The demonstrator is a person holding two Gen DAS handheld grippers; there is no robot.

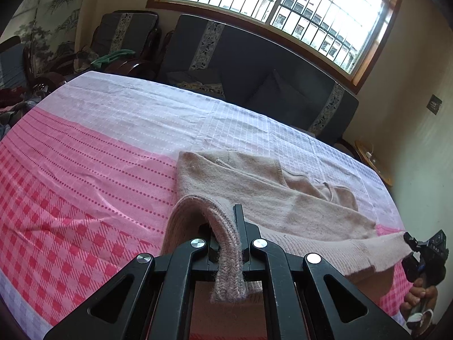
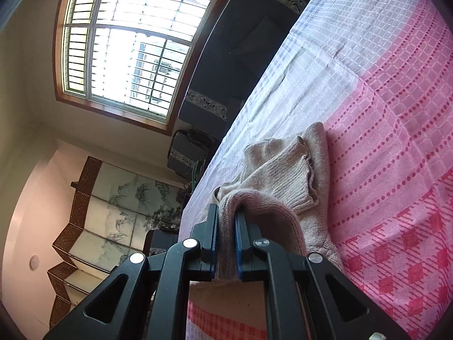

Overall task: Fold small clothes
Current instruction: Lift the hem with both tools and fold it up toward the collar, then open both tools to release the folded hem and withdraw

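Both the left gripper (image 1: 226,243) and right gripper (image 2: 226,243) pinch the hem of the sweater (image 1: 269,195), which lies partly on the cloth (image 1: 85,155), and uneven lifting could skew the fold or let the knit slip free

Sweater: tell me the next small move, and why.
Probably carry the lifted hem forward over the sweater body. Both the left gripper and the right gripper are shut on the near edge, and the far part lies flat on the tablecloth.

Barred window (image 1: 279,5) (bright), dark sofa (image 1: 254,79)
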